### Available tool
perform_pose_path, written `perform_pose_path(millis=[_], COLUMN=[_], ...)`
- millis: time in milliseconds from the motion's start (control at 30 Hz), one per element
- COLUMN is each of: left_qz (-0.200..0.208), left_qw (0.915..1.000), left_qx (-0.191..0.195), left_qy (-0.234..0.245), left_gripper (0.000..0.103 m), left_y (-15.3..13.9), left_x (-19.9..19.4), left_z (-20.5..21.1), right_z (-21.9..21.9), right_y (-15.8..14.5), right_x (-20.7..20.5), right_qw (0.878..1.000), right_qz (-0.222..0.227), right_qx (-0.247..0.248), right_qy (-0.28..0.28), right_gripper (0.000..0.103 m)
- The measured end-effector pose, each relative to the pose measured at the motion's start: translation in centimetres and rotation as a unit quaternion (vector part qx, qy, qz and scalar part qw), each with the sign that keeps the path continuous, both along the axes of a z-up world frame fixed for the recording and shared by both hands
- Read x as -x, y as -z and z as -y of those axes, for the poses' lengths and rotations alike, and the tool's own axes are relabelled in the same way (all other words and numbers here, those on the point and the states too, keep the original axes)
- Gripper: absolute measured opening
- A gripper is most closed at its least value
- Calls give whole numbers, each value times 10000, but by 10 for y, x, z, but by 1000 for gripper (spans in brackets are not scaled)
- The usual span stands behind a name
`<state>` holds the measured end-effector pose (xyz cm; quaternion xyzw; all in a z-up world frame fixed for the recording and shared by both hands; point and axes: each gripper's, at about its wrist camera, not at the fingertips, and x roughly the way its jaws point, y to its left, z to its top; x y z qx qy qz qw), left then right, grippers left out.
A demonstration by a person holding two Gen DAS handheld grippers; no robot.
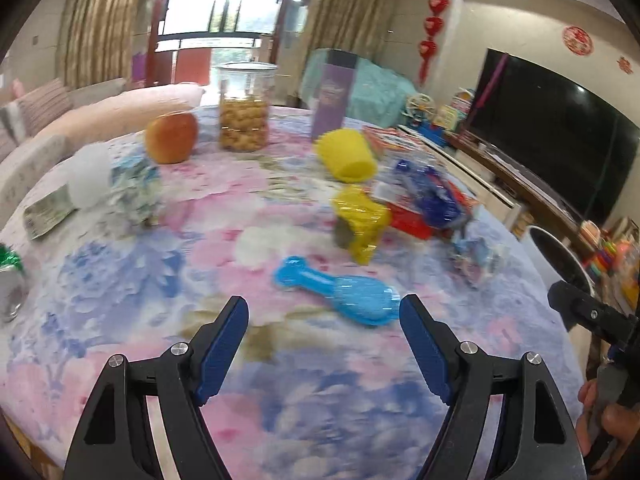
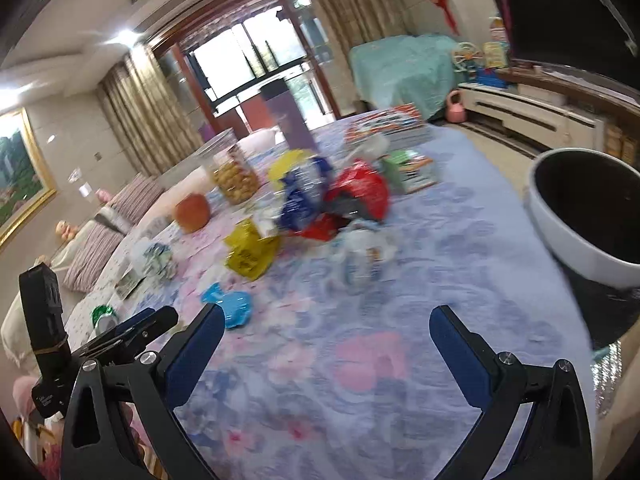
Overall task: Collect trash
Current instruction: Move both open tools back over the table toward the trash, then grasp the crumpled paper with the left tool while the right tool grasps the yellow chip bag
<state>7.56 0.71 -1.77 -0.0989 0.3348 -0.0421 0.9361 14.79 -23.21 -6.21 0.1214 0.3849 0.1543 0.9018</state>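
Floral tablecloth (image 1: 320, 400) is spanning the table under both grippers. White bin (image 2: 580, 240) is sitting right of the right gripper (image 2: 326, 324), jaws spread wide, holding nothing. Wrapper pile (image 2: 340, 196) is lying ahead of it. Left gripper (image 1: 324, 312) is also gaping empty, blue plastic piece (image 1: 340, 290) lying just ahead between its tips.

wrappers (image 2: 320, 204) mid-table (image 2: 460, 240), jar (image 1: 243, 108) behind, apple (image 1: 171, 137) left of jar, bin (image 2: 588, 216) off right edge.
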Motion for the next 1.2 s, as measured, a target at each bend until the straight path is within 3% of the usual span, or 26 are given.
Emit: perform_pose_path(millis=[267,500,1200], left_qz=[-116,-129,-384], left_qw=[9989,9984,9953], left_qx=[68,5,-152], left_qy=[-446,-547,-871], left_gripper=[78,78,78], left_y=[-1,4,23], left_x=[-9,-33,-90], left_z=[-38,-62,-105], right_z=[-49,-81,-125], right_y=[8,13,32], right_x=[-14,-27,-71], right_qw=[9988,9972,9944], right_qz=[-77,-136,-402], right_qx=[-10,-19,90], right_qy=[-487,-739,-972], right_gripper=[103,103,103])
